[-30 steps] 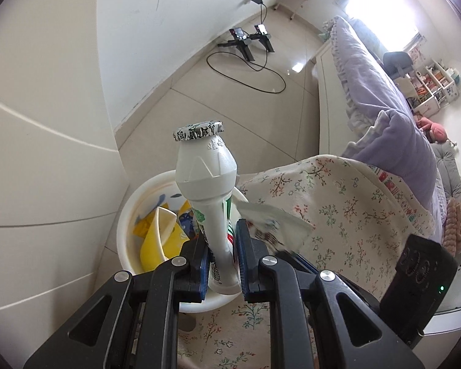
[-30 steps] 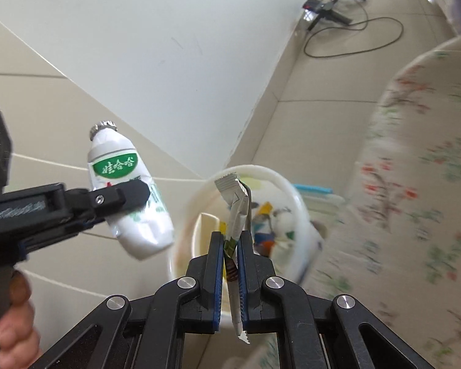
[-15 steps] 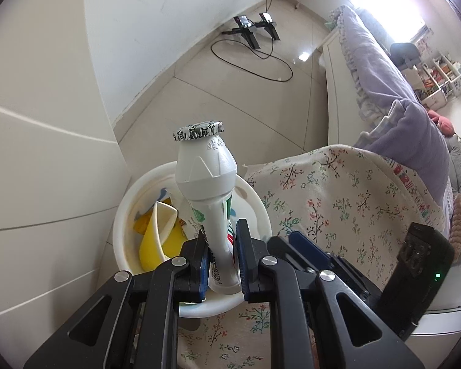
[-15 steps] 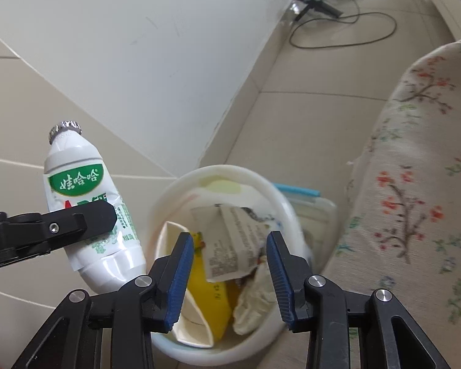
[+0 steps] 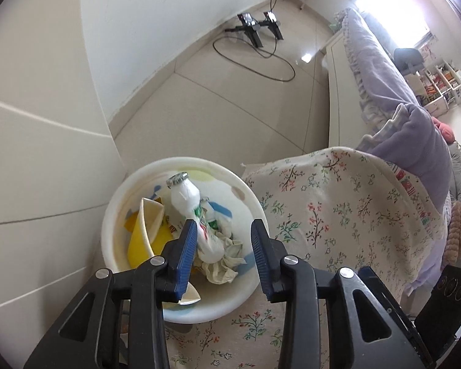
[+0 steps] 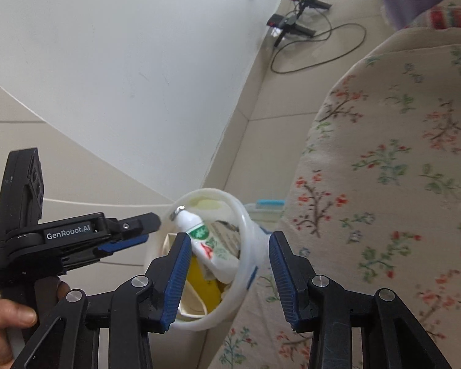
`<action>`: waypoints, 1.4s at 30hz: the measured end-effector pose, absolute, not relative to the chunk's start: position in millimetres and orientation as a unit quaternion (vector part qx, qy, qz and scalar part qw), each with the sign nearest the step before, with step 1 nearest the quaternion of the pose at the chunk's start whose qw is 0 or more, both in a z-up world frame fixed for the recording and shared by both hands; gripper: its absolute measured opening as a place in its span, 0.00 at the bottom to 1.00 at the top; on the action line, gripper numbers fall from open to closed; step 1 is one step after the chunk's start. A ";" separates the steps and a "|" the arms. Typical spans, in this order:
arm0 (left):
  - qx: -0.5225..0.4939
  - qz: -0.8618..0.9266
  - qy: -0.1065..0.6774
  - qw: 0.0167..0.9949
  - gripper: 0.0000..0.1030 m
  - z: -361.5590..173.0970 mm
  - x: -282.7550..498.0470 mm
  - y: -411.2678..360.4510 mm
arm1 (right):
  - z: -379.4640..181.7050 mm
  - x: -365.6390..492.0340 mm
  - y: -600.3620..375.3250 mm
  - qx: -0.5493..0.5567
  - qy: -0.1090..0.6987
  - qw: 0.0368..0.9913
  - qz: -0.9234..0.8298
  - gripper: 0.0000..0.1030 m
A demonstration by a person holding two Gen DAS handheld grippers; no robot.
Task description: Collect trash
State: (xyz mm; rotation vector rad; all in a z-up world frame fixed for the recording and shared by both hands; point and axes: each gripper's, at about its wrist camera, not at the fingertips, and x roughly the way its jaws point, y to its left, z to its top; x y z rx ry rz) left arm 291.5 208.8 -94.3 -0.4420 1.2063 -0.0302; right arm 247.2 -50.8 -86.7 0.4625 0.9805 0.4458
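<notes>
A: Status on the tongs?

B: Left gripper [image 5: 222,250] jaws spreading apart right now. Blue pads clear of everything, nothing pinched. Right gripper [image 6: 227,273] also spreading, wide gap, nothing between the pads.

A: Bottle?

B: White drink bottle [image 5: 196,215] is in the white bin [image 5: 113,215], lying tilted on top of the other trash, foil cap [image 5: 177,180] pointing up and toward the far rim. Seen through the left gripper's gap, close to the left pad, whether it touches I can't tell. The right wrist view shows the same: bottle [image 6: 206,240] inside the bin [image 6: 246,215], leaning, green and red label showing.

A: What else is in there?

B: Yellow paper cup [image 5: 144,233] on the left side, crumpled paper [image 5: 222,266] under the bottle's base, printed wrapper [image 6: 227,233] behind the bottle.

A: Left tool visible from the right side?

B: Yes, left gripper [image 6: 138,230] sits just left of the bin rim, fingertips at rim height, a hand [image 6: 9,319] on its handle.

A: Surroundings?

B: Bin stands hard against a floral cloth [image 5: 338,215] on its right. Beyond that tiled floor [image 5: 230,107], a white wall [image 5: 169,15], then a looped black cable [image 5: 261,58] and small black stands [image 5: 255,26] at the far wall. Bed with purple bedding [image 5: 384,77] far right.
</notes>
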 end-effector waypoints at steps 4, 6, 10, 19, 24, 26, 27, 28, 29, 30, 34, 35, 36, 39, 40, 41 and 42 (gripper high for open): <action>-0.216 -0.008 0.533 0.818 0.37 -70.7 267.1 211.3 | -79.5 230.6 -64.7 0.235 0.459 0.831 0.208 0.46; -0.195 -0.002 0.515 0.834 0.38 -57.6 245.4 206.8 | -76.0 215.6 -67.8 0.241 0.456 0.830 0.212 0.46; -0.141 0.030 0.497 0.855 0.49 -41.5 201.1 191.1 | -54.9 173.4 -74.3 0.234 0.431 0.846 0.210 0.46; -0.056 0.088 0.423 0.900 0.78 -5.0 66.9 129.3 | -8.3 52.3 -78.9 0.130 0.364 0.894 0.227 0.52; -0.040 0.108 0.401 0.909 0.86 9.2 14.8 108.3 | -5.0 2.2 -88.2 0.096 0.349 0.908 0.210 0.54; -0.029 0.116 0.395 0.911 0.87 16.5 -0.9 100.5 | -2.3 -13.8 -93.0 0.089 0.340 0.914 0.203 0.56; -0.024 0.119 0.392 0.912 0.87 19.6 -7.2 96.7 | 0.3 -21.1 -95.7 0.087 0.335 0.916 0.202 0.57; -0.018 0.121 0.390 0.913 0.87 24.1 -14.2 93.2 | 3.1 -27.3 -97.8 0.086 0.331 0.918 0.201 0.59; -0.014 0.123 0.389 0.913 0.87 27.0 -18.7 91.1 | 5.8 -31.6 -99.4 0.085 0.327 0.920 0.199 0.60; -0.010 0.125 0.388 0.913 0.87 31.0 -24.4 88.3 | 8.1 -35.0 -100.3 0.083 0.322 0.922 0.198 0.62; 0.001 0.110 0.379 0.919 0.87 44.2 -45.4 78.4 | 19.2 -50.1 -104.0 0.085 0.312 0.925 0.198 0.80; 0.000 0.103 0.379 0.919 0.87 46.7 -48.9 77.4 | 22.6 -54.0 -105.3 0.088 0.308 0.926 0.199 0.82; -0.001 0.099 0.378 0.920 0.87 49.3 -52.2 76.9 | 26.3 -58.1 -105.9 0.089 0.303 0.927 0.201 0.85; 0.001 0.099 0.366 0.925 0.87 55.4 -57.7 76.9 | 36.1 -65.1 -106.1 0.087 0.288 0.933 0.196 0.91; 0.003 0.100 0.365 0.926 0.87 56.6 -58.1 77.2 | 38.2 -66.8 -106.9 0.085 0.284 0.935 0.192 0.91; 0.002 0.101 0.366 0.925 0.87 56.9 -59.6 77.8 | 39.6 -67.9 -107.5 0.085 0.283 0.936 0.190 0.91; 0.001 0.101 0.367 0.925 0.87 56.9 -60.2 78.6 | 40.4 -68.7 -107.9 0.084 0.281 0.937 0.189 0.91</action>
